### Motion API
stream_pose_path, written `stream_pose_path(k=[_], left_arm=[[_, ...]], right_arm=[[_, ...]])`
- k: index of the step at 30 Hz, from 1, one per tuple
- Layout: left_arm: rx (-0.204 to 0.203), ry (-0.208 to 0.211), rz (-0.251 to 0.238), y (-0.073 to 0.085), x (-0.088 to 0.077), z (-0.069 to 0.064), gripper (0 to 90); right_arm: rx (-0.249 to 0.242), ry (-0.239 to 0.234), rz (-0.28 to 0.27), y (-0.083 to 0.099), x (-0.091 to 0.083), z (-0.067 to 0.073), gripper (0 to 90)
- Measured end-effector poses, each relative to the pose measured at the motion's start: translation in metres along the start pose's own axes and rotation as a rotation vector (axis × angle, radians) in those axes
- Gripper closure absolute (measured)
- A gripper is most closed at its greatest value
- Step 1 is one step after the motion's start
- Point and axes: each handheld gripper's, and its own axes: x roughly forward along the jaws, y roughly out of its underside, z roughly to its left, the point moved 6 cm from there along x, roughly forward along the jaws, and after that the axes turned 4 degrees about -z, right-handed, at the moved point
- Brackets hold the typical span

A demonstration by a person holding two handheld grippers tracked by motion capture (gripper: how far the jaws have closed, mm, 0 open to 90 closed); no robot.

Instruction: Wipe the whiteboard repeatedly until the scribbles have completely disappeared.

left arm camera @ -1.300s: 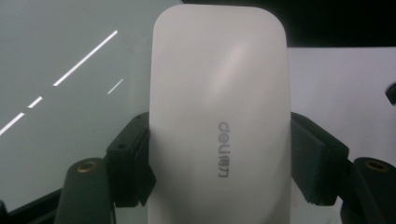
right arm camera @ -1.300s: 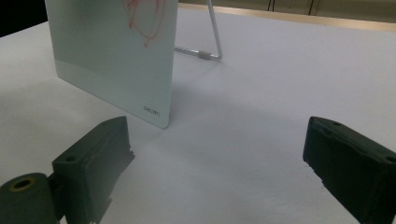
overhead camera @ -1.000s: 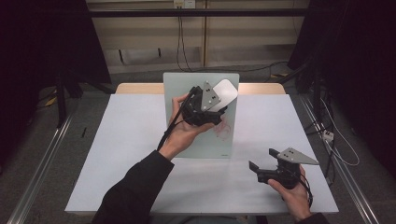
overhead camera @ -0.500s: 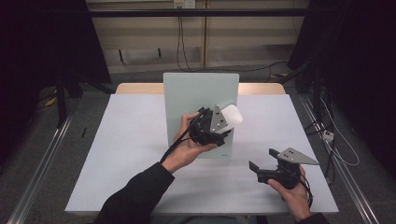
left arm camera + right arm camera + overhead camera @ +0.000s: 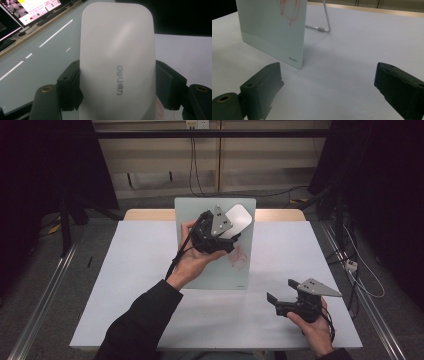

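Up high, the left tool (image 5: 231,227) sits over the upper part of the pale glass board (image 5: 215,270), clamped on a white eraser (image 5: 236,221) with rounded corners. The eraser is up near the board's top right corner, against or just off the glass; the high view cannot settle which. The left gripper view brings in what the high one misses: the eraser (image 5: 116,62) fills the space between both black jaws, pads pressed on its two long sides, grey lettering running down its face, and a lit screen (image 5: 30,10) off in the far corner. The high view alone lays out the whole white bench (image 5: 125,285) and the red scribble (image 5: 240,257) on the board just below the eraser.

Now the right tool (image 5: 281,296): low at the bench's near right, well apart from the board, jaws wide with nothing between them. Its own view looks across bare white bench (image 5: 352,65) to the board's lower corner (image 5: 274,35), upright on a wire stand (image 5: 325,22), small lettering at the edge.

Count: two tools, one board, one eraser, one wire stand, one patch of red marks.
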Motion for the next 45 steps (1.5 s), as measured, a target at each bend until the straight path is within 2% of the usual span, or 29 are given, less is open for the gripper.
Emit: stream_pose_path(k=[3,6,8,10,13,17,21,24,29,32,35,40,44,45], left_arm=[[0.004,-0.037,-0.021,-0.002,-0.002,0.004,31.1],[0.018,-0.037,-0.012,-0.001,-0.001,0.003,31.1],[0.016,-0.014,0.002,0.002,-0.001,-0.001,31.2],[0.031,-0.004,0.014,0.008,0.001,-0.007,31.1],[0.037,0.030,0.028,0.020,0.004,-0.020,31.2],[0.067,0.072,0.055,0.035,0.008,-0.036,31.2],[0.078,0.101,0.075,0.043,0.009,-0.045,31.1],[0.062,0.110,0.074,0.042,0.008,-0.040,31.2],[0.033,0.073,0.039,0.030,0.004,-0.026,31.2],[0.053,0.059,0.037,0.027,0.005,-0.026,31.1],[0.069,0.079,0.052,0.033,0.007,-0.034,31.2],[0.102,0.120,0.083,0.048,0.013,-0.053,31.1],[0.112,0.154,0.104,0.061,0.016,-0.068,31.1],[0.126,0.159,0.117,0.065,0.016,-0.070,31.1]], right_arm=[[-0.001,-0.002,-0.002,0.000,0.000,0.001,7.3],[0.000,-0.002,-0.001,0.000,0.000,0.000,7.3],[-0.001,0.000,-0.001,0.000,0.000,0.000,7.3],[0.000,-0.001,-0.002,0.000,-0.001,0.000,7.3],[0.001,0.000,-0.001,0.000,-0.001,0.000,7.3],[-0.001,0.001,0.000,0.000,-0.001,0.000,7.3],[-0.001,0.002,-0.001,0.000,-0.001,0.000,7.3],[0.000,0.002,-0.001,0.000,-0.001,0.000,7.3],[0.000,0.001,0.000,0.000,-0.001,0.000,7.3],[0.003,0.000,0.001,0.000,0.000,0.000,7.3],[0.001,-0.001,-0.001,0.000,-0.001,0.000,7.3],[0.002,0.000,0.003,0.001,-0.001,0.000,7.3],[0.002,0.001,0.002,0.001,-0.001,0.000,7.3],[0.003,0.000,0.002,0.001,-0.001,0.000,7.3]])
